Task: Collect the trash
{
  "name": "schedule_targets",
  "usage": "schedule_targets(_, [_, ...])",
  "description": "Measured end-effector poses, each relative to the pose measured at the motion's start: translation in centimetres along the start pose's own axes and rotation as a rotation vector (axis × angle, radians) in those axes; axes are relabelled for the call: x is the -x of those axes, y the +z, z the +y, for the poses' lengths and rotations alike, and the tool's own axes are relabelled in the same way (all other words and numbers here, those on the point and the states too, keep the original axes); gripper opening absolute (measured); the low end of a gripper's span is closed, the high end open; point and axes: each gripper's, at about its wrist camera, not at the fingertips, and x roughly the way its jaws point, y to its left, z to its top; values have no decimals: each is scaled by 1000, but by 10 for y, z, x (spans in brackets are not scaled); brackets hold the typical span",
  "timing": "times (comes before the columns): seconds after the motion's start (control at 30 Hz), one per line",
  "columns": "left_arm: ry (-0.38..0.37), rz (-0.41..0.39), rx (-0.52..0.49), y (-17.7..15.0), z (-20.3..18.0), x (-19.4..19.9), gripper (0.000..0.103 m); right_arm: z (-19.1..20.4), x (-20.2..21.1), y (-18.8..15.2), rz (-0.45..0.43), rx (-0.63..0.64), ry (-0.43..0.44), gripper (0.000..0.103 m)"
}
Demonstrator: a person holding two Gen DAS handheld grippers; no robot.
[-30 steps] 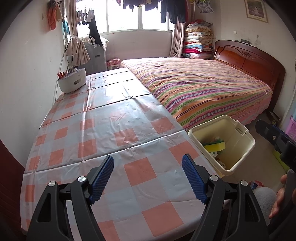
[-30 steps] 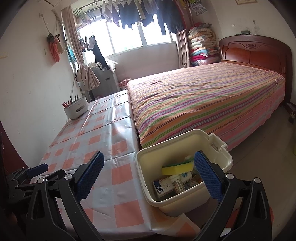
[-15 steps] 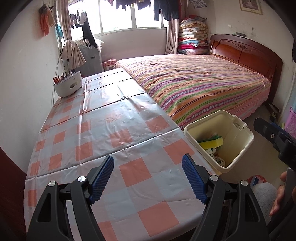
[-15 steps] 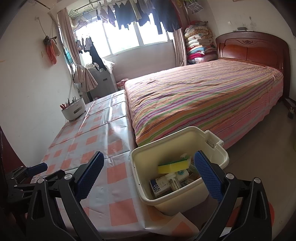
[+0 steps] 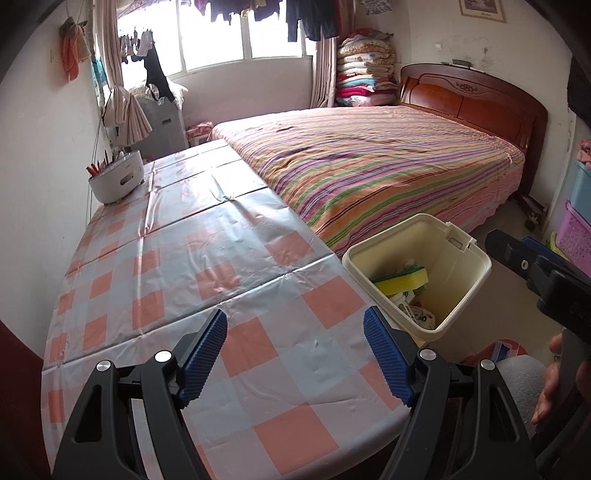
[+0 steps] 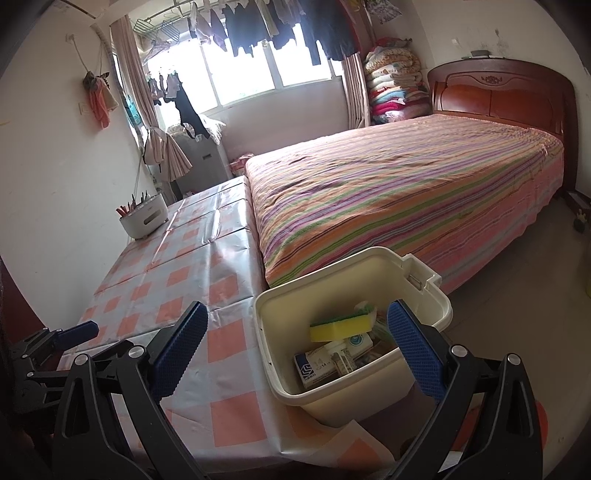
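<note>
Hovering left gripper (image 5: 295, 354) (jaws apart)

Left gripper (image 5: 295, 354) slid sideways over the orange-and-grey checked tablecloth (image 5: 207, 258); in its view the cream plastic trash bin (image 5: 461, 291) and the white holder (image 5: 116, 179) sit further right.

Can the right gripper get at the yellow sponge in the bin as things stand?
Probably yes: the right gripper is open, the bin has no lid on, and the yellow sponge lies uncovered on top.

Home bedroom (bed (image 5: 388, 162), hanging laundry (image 6: 280, 22))
</note>
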Motion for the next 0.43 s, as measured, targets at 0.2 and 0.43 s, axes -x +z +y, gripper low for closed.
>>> schedule_targets(0.2, [8,11,1,0,0,-2,74,0,-5,0,11,7,5,96])
schedule_targets(0.43, [24,20,36,-1,11,-4,74,4,-10,-1,23,16,10,96])
